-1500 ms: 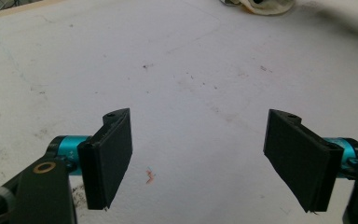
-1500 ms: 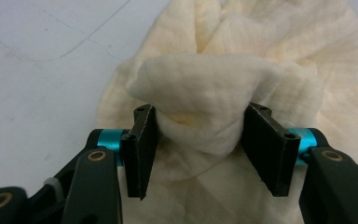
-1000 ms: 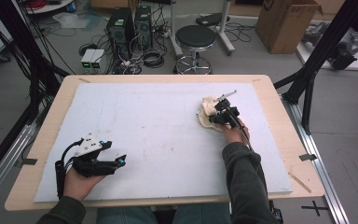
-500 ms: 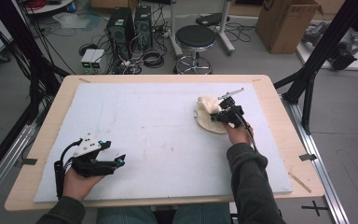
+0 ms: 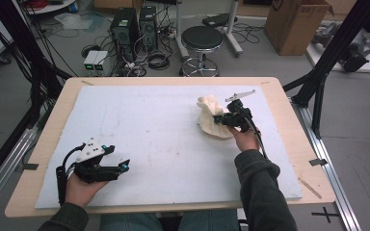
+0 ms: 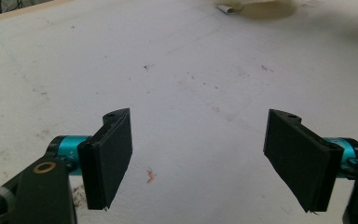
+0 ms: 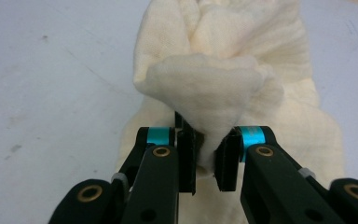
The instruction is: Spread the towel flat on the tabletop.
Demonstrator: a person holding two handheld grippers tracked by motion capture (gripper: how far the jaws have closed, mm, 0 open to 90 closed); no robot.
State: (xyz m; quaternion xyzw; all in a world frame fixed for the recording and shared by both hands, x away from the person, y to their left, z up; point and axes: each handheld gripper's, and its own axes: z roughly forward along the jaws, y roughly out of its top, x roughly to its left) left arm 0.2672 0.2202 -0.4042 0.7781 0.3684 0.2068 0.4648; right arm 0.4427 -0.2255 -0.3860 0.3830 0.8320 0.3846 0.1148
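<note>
Cloth (image 7: 223,60), cream, bunched on the white table mat (image 5: 139,125) at far right: I am pinching a fold in my right gripper (image 7: 204,161), lifting slowly so nothing slips, my left gripper (image 6: 205,154) idling wide open.

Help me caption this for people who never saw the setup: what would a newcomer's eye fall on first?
First, the cream cloth bunched up on the right of the white table mat, a fold of it pinched in the shut right claw. Next, the left claw at the near left of the mat, resting in the person's hand with its jaws wide apart and nothing between them.
</note>
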